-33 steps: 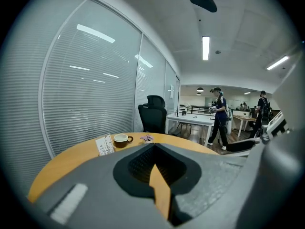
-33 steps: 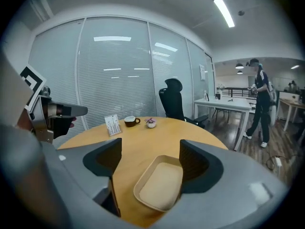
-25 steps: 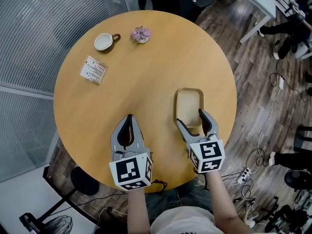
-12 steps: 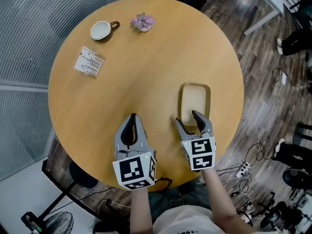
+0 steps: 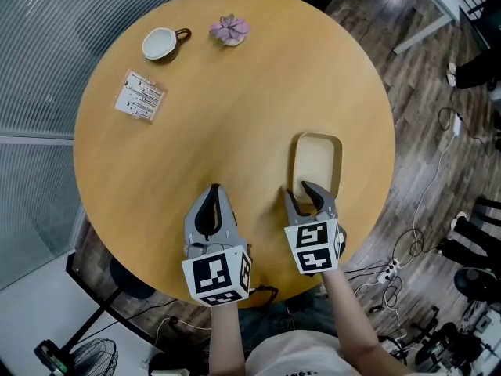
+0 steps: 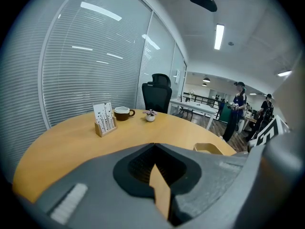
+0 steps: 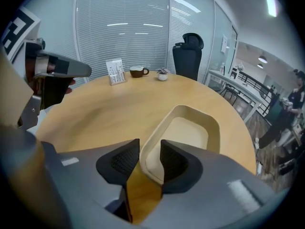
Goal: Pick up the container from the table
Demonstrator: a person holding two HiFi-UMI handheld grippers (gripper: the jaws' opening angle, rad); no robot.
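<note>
— While you look down from the head view, where does the container (image 5: pixel 317 163) sit?

— On the round, pale wood tabletop (image 5: pixel 235 108), near its right edge. It is a beige tray with rounded corners, a smooth matte wall and a flat floor.

— And the right gripper (image 5: pixel 297 192)?

— Its jaws stand narrow, closed on the near rim. The right gripper view shows one ribbed black pad outside the wall and one inside. From above, those jaws cover that stretch of rim.

— The left gripper (image 5: pixel 213 190)?

— Jaws together and empty, over bare wood to the left of the container. Its grey body fills the lower half of its own view, so only a corner of the container peeks past it there.

— What else is around?

— On the far side of the tabletop, well apart from the container, are three things. One is a cup (image 5: pixel 160 43), white inside with a brown handle. Near it is a small potted plant (image 5: pixel 228 30) with purplish leaves. The third is a printed card (image 5: pixel 139 96) in a wooden stand, its print too small to read. Beyond the tabletop are a black chair (image 6: pixel 156 93) and slatted blinds (image 6: pixel 90 56) behind glass. Cables (image 5: pixel 407 249) trail on the dark plank floor, cut off at the picture's edge.
</note>
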